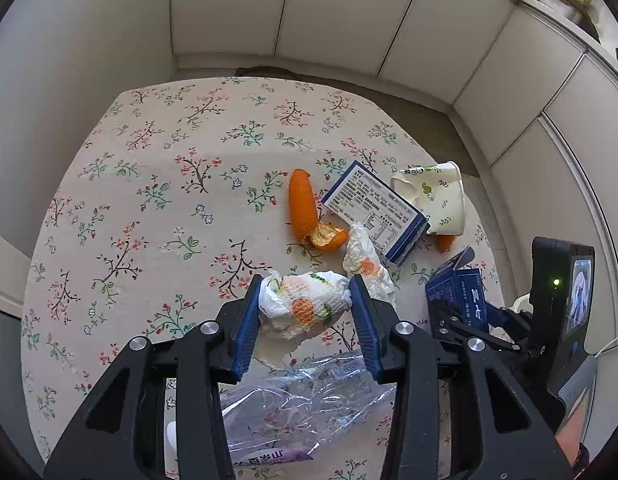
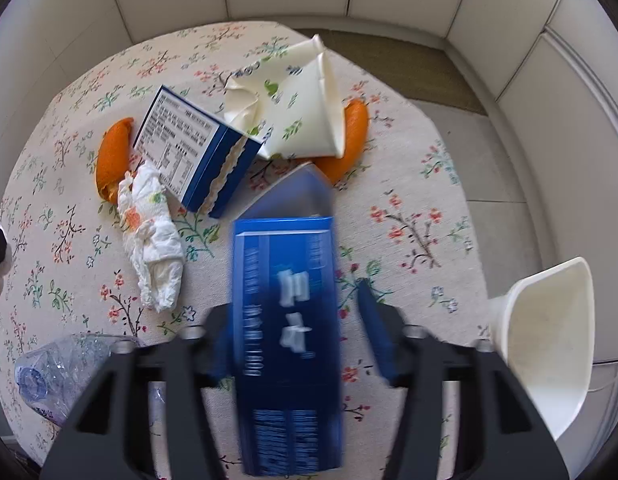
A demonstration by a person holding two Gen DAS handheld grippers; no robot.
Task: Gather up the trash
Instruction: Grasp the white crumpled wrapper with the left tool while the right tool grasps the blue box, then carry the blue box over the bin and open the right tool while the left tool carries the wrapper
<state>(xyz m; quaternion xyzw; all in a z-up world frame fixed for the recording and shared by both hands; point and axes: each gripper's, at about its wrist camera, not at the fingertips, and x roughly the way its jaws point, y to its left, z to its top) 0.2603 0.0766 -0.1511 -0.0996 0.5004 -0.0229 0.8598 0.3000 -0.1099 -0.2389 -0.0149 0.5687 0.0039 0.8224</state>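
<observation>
Left gripper [image 1: 305,300] clamped on a crumpled napkin [image 1: 303,304], lifted just above the floral tablecloth [image 1: 149,200].
Left wrist view: peel [image 1: 303,208], carton [image 1: 375,212], crushed cup [image 1: 433,196], plastic bottle [image 1: 309,396] not yet collected.

Right wrist view: your right gripper [image 2: 293,320] points forward over the table; blue box [image 2: 287,340] lies between its fingers, blurred, a gap showing on one side, so I cannot tell the grip. White bin [image 2: 549,340] waits alongside.

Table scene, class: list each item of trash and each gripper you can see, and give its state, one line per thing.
Left gripper: shut on a crumpled tissue wad.
Tissue wad: crumpled, held.
Right gripper: blue carton between its fingers; grip unclear, blurred.
Blue carton: closed, long, blurred.
Second tissue: crumpled, lying on the tablecloth.
Paper cup: crushed, on its side.
Opened blue box: torn open, lying flat.
Orange peel: loose.
Plastic bottle: crushed.
</observation>
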